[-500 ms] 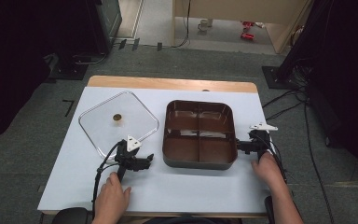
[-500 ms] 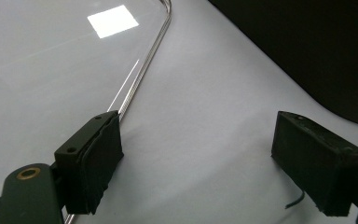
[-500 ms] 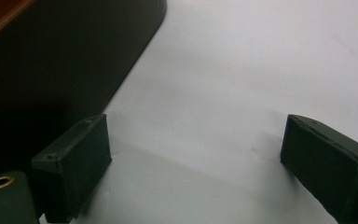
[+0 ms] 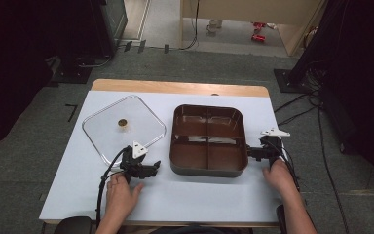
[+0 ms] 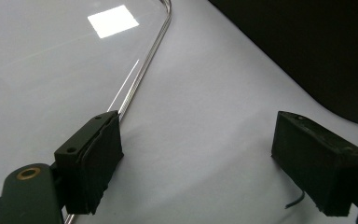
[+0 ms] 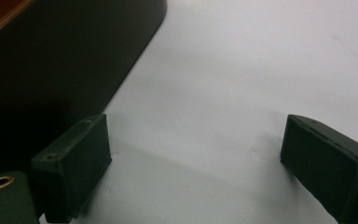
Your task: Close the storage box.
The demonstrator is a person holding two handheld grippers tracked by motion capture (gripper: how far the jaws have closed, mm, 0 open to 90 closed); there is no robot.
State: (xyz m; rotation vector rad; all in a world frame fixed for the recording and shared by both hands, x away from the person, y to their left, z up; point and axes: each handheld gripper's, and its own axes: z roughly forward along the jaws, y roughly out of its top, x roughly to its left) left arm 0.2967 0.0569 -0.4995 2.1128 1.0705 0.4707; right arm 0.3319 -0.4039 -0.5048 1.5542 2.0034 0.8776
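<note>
Tray point(image 4: 208, 168) — brown, four compartments, between clear lid point(image 4: 123, 127) and right gripper point(image 4: 251, 153); both grippers, left gripper point(image 4: 152, 168) included, open — nothing gripped.

Lid point(image 4: 124, 127) left of tray point(image 4: 208, 139) on table point(image 4: 175, 195), grippers beside each.

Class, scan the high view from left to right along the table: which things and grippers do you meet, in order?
Clear square glass lid with a brass knob → left gripper → brown four-compartment plastic tray → right gripper.
</note>
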